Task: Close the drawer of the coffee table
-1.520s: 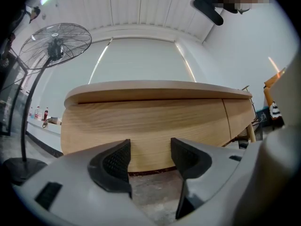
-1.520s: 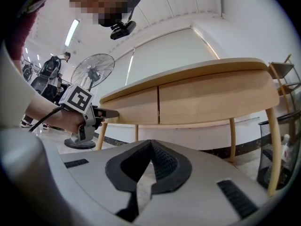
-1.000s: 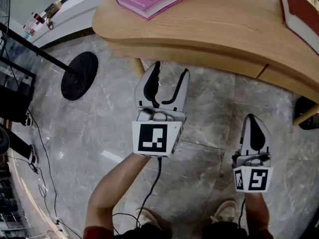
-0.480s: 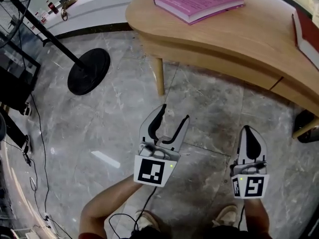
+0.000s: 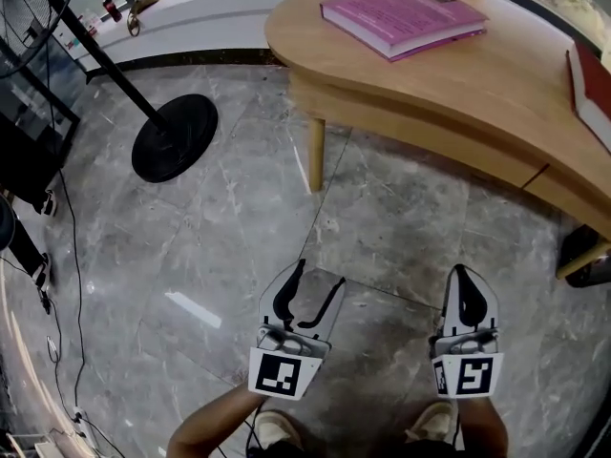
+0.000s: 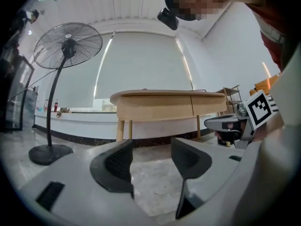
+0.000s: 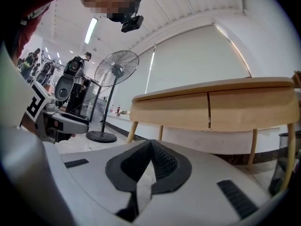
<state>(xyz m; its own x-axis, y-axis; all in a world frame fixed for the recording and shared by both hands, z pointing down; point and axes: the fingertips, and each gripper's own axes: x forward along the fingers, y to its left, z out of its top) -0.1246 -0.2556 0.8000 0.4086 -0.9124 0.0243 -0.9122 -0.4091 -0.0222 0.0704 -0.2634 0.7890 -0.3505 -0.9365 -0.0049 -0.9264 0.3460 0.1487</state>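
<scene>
- Jaws of the left gripper (image 5: 321,273) stand well apart, with nothing between them but bare floor (image 5: 220,237).
- Jaws of the right gripper (image 5: 462,277) are pressed together, pad against pad, and hold nothing.
- Both grippers hang low over the grey marble floor, side by side, the left 1 at the left of the head view. They point toward the coffee table (image 5: 401,113) and are well apart from it.
- The coffee table is of pale wood with a rounded end and slim slanted legs. It stands ahead of the grippers and runs off to the right.
- 2 drawer fronts (image 7: 174,111) sit side by side in its apron with a thin seam between them. In the right gripper view both lie flush with the apron, and neither sticks out.
- On the worktop (image 5: 496,74) lies a pink book (image 5: 406,15) near the far edge, and a red book (image 5: 594,89) is cut off by the right border.
- A standing fan (image 6: 68,46) rises at the left. Its round black base (image 5: 174,136) rests on the floor, well apart from the table leg.
- The person's shoes (image 5: 434,418) show at the bottom edge, behind the grippers.
</scene>
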